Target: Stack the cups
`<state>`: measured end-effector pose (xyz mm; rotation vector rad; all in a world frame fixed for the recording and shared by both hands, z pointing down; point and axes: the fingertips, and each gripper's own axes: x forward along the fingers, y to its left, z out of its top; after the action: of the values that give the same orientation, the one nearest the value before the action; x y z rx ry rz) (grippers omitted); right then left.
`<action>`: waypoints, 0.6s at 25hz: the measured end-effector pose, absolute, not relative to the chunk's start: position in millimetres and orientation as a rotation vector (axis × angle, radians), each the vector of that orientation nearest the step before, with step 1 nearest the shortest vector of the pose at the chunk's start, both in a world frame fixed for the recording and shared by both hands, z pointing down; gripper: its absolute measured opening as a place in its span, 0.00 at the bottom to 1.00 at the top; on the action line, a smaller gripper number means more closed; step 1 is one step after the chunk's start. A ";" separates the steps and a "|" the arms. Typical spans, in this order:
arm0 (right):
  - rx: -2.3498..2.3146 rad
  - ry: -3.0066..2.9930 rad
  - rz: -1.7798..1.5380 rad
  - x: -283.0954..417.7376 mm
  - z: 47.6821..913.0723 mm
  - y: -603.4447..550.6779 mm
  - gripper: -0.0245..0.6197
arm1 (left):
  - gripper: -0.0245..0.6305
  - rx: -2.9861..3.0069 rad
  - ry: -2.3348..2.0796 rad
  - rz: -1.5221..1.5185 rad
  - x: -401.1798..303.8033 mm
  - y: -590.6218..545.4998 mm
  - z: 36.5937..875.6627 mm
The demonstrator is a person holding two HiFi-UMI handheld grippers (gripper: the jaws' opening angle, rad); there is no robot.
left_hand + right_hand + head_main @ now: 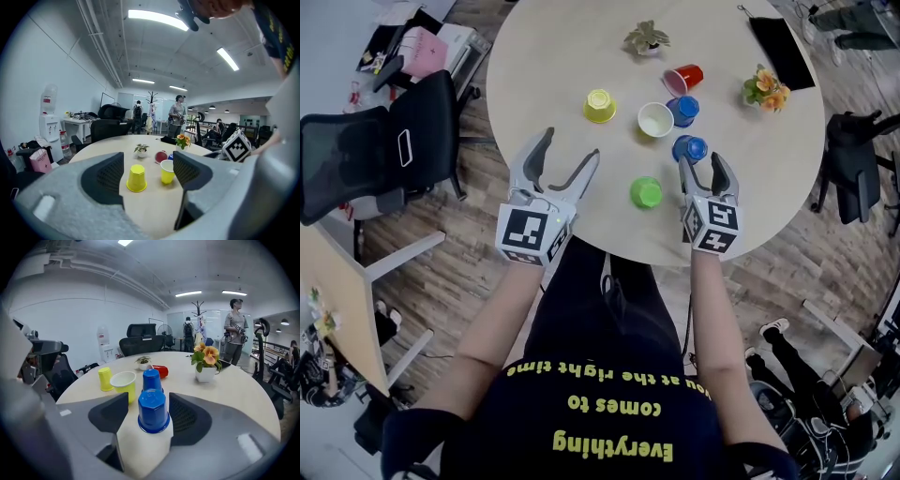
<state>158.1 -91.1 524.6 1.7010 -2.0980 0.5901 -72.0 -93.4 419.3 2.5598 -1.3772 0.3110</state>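
An upturned blue cup (153,411) stands right of centre on the round surface (562,56), between the right gripper's (701,161) parted jaws; a second blue cup (683,111) and an upright yellow cup (655,120) sit just above; at lower left, the left gripper's (572,145) jaws gape wide, empty.

Head view: steeply down onto round table (572,56). Gripper views: low across it from near edge, sharing yellow cup (599,105).
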 end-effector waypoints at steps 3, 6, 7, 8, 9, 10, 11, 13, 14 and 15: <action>1.683 -2.084 0.599 158.9 534.4 -96.7 0.47 | 0.55 2.557 -1.384 0.316 -74.4 -96.8 420.0; 1.672 -2.080 0.604 158.4 538.6 -99.9 0.41 | 0.55 2.550 -1.391 0.322 -77.6 -98.0 421.2; 1.674 -2.078 0.601 158.7 538.4 -100.1 0.38 | 0.55 2.548 -1.392 0.323 -78.3 -97.9 421.5; 1.675 -2.078 0.597 158.9 537.7 -100.2 0.37 | 0.55 2.546 -1.393 0.323 -78.8 -97.7 421.5; 1.675 -2.080 0.595 158.6 536.7 -100.1 0.37 | 0.55 2.546 -1.393 0.323 -79.3 -97.3 421.4; 1.674 -2.084 0.594 158.0 535.6 -99.5 0.37 | 0.55 2.547 -1.392 0.324 -79.5 -96.7 421.5; 1.670 -2.089 0.592 157.1 534.4 -98.5 0.37 | 0.55 2.549 -1.390 0.326 -79.4 -95.8 422.1; 1.665 -2.101 0.584 155.3 530.8 -94.9 0.37 | 0.55 2.555 -1.383 0.332 -78.5 -93.9 423.3; 1.664 -2.108 0.578 154.8 527.9 -92.5 0.37 | 0.55 2.559 -1.381 0.332 -77.9 -93.2 423.3; 1.664 -2.115 0.571 154.3 524.2 -89.6 0.37 | 0.55 2.561 -1.379 0.330 -77.3 -92.7 422.6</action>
<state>154.3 -89.6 524.2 1.6636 -2.1147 0.5712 -77.3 -92.7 422.6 2.5613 -1.3792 0.3300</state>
